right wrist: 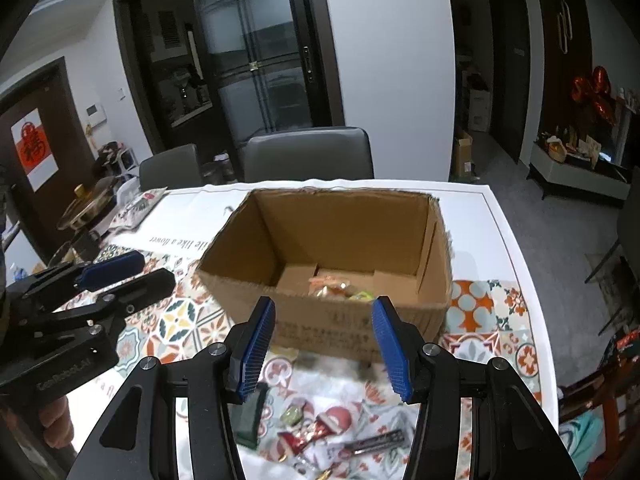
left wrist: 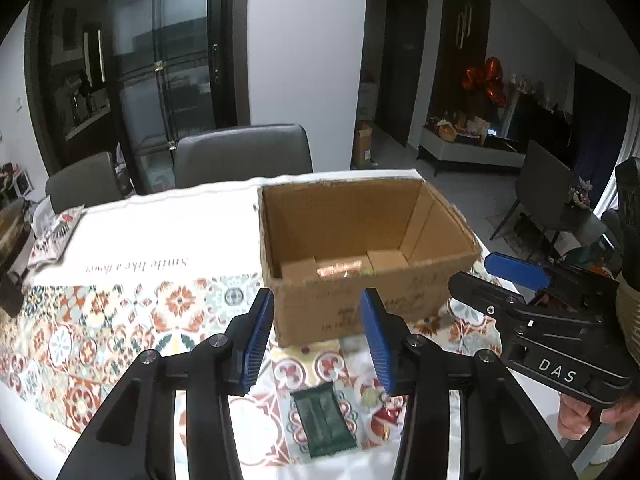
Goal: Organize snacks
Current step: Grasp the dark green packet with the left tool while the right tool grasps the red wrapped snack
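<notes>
An open cardboard box stands on the patterned tablecloth; several wrapped snacks lie at its bottom. My left gripper is open and empty, above a dark green packet in front of the box. My right gripper is open and empty, above loose snacks: the green packet, red-wrapped candies and a dark bar. Each gripper also shows in the other's view, the right gripper at the right and the left gripper at the left.
Two grey chairs stand behind the table. A pot and a printed bag sit at the table's far left. The table's right edge drops to the floor beside the box.
</notes>
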`<state>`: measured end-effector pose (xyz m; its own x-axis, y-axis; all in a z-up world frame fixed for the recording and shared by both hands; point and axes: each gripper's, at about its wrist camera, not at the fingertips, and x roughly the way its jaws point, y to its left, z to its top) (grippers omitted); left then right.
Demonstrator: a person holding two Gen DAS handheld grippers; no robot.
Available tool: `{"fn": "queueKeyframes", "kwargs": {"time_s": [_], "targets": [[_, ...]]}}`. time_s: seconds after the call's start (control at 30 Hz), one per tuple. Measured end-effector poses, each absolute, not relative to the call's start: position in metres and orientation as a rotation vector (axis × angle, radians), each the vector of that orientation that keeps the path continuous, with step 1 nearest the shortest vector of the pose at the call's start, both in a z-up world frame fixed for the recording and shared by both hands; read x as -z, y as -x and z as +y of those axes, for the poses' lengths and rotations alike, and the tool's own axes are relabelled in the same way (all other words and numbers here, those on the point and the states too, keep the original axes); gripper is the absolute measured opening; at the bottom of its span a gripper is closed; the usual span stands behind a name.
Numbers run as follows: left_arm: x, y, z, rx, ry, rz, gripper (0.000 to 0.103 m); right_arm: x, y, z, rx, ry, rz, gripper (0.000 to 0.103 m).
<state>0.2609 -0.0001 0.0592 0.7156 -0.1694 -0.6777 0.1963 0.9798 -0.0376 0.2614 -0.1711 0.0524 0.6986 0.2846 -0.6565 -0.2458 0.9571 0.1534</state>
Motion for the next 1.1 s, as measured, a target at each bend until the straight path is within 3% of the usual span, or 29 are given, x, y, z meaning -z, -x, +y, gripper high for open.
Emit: {"fn": "queueKeyframes", "kwargs": {"time_s": [0.73,1.1], "targets": [[0.038,-0.212,0.006,0.147,-0.02,0.872,0.045,0.044,-0.22,-0.168,-0.302,-0.171,0.926,0.051],[0.072,-0.216,-0.001,0.203,0.013,0.96,0.045,0.074,-0.214,-0.163,-0.31,-0.183,1.001,0.044]]}}
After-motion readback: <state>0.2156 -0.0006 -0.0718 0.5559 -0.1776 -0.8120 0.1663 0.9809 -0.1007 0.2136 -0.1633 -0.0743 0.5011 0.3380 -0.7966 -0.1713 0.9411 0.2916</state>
